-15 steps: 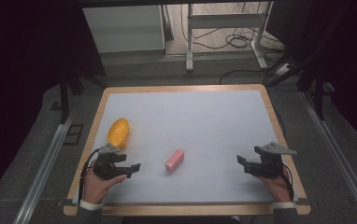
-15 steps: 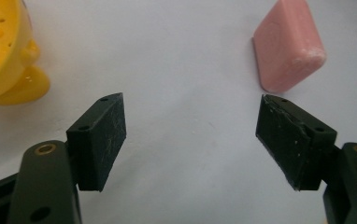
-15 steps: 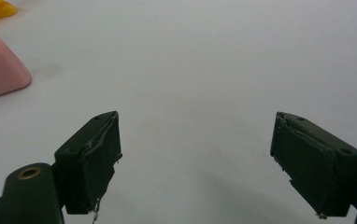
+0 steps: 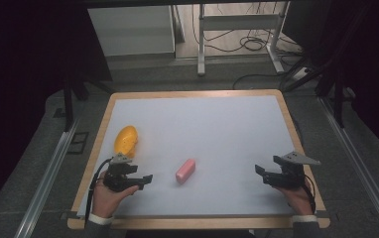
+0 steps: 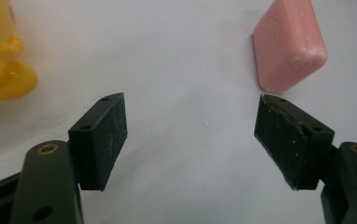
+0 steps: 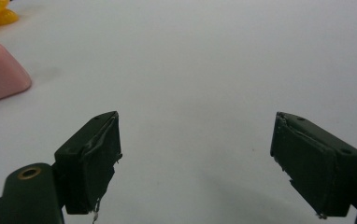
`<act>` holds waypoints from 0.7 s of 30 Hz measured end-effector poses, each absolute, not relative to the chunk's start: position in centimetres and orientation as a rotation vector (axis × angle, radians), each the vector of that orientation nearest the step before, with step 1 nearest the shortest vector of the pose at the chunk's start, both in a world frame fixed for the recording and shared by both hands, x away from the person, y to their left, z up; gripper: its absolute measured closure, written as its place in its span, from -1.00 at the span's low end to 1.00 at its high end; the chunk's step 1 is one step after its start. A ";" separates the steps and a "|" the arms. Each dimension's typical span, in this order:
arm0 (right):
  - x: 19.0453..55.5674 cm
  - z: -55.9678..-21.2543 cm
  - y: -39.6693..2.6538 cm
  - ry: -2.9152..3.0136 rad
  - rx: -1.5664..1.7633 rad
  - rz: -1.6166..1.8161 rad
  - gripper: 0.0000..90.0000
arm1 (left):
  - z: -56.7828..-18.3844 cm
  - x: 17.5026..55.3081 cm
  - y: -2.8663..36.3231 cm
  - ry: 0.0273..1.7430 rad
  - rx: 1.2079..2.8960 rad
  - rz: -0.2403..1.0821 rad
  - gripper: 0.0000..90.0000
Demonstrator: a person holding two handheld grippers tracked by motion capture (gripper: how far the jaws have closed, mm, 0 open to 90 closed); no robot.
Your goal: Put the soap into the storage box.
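Pink soap bar [image 4: 185, 170] lies untouched mid-table, yellow toy [image 4: 126, 140] nearby. Left gripper [image 4: 145, 179] and right gripper [image 4: 260, 171]: 2 sets of jaws spread, empty. No handling evidently begun.

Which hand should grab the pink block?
Probably the left. The left gripper sits close to the pink block, jaws open, block just beyond one jaw tip. The right gripper is open too, but farther off.

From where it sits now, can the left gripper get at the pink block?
Probably yes. The left gripper is open, and the pink block lies just ahead and slightly to one side, with bare table between them. The yellow toy sits off to the other side.
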State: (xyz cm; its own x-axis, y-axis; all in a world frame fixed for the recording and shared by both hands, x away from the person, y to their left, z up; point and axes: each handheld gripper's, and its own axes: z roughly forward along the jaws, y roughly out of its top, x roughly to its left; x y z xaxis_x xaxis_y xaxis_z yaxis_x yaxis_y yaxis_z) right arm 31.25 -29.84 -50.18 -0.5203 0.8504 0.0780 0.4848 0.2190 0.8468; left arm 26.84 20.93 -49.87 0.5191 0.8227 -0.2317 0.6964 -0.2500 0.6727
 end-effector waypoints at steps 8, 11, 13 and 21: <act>31.4 -50.0 -29.5 2.108 1.215 1.214 -0.65 | -47.5 26.9 21.9 1.255 1.973 0.177 -0.39; 31.5 -50.1 -29.4 2.110 1.214 1.197 -0.65 | -47.1 27.1 21.9 1.245 1.972 0.172 -0.38; 31.5 -50.1 -29.4 2.107 1.215 1.191 -0.65 | -46.9 27.4 21.6 1.229 1.978 0.160 -0.38; 31.3 -50.2 -29.5 2.108 1.213 1.182 -0.65 | -46.0 28.0 20.0 1.175 2.024 0.142 -0.39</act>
